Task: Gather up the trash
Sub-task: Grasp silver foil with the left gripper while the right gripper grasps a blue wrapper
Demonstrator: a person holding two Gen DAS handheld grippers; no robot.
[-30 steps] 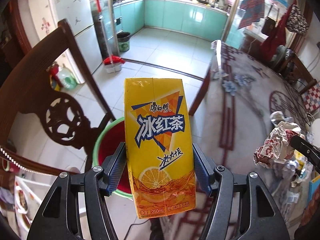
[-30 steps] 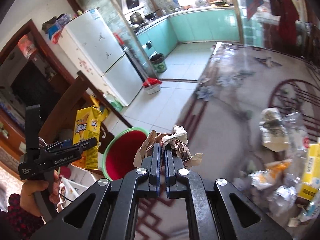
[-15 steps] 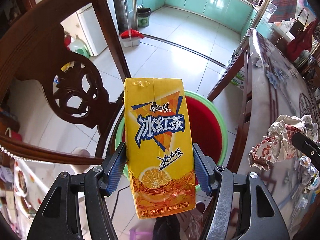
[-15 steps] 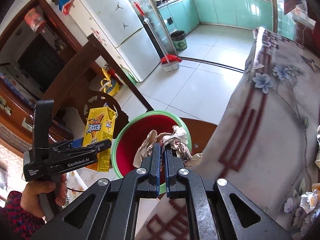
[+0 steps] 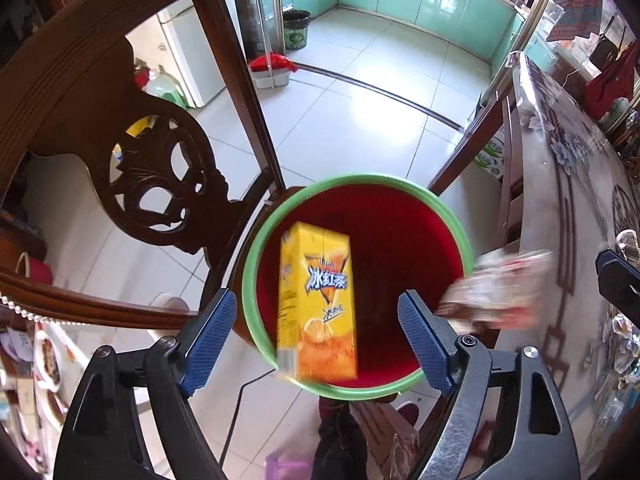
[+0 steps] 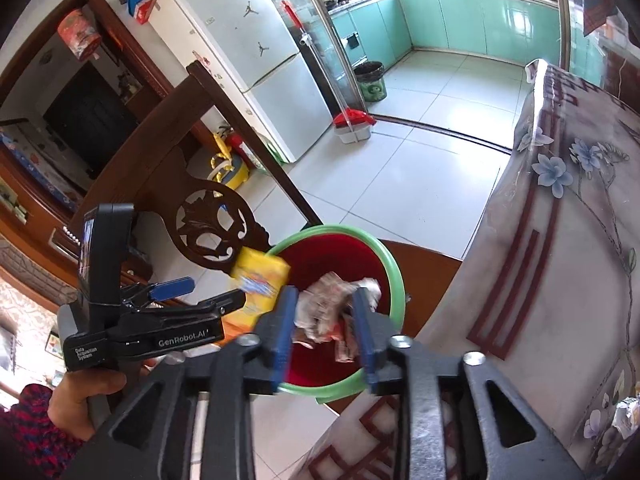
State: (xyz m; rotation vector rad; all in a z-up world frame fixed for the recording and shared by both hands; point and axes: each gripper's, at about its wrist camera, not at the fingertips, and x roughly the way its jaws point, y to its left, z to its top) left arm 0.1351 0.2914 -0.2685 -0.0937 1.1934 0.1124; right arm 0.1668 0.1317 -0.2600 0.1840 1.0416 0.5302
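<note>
A red bucket with a green rim (image 5: pixel 256 264) (image 6: pixel 394 268) stands on a wooden chair seat below both grippers. My left gripper (image 5: pixel 318 330) is open above it. The yellow iced tea carton (image 5: pixel 318 304) is blurred and loose between the fingers, over the bucket; it also shows in the right wrist view (image 6: pixel 260 280). My right gripper (image 6: pixel 324 332) is open above the bucket. The crumpled paper wrapper (image 6: pixel 332 308) is blurred between its fingers, touching neither; it shows at the bucket's right rim in the left wrist view (image 5: pixel 492 292).
A carved dark wooden chair back (image 5: pixel 160 176) rises left of the bucket. A table with a flowered cloth (image 6: pixel 572 240) stands to the right, with more trash (image 5: pixel 624 340) on it. White tiled floor (image 5: pixel 360 112) lies beyond, with a fridge (image 6: pixel 256 60) and a dustpan (image 6: pixel 352 124).
Both grippers moved over the bucket and opened. The carton and the crumpled wrapper have left the fingers and are dropping toward the bucket.
</note>
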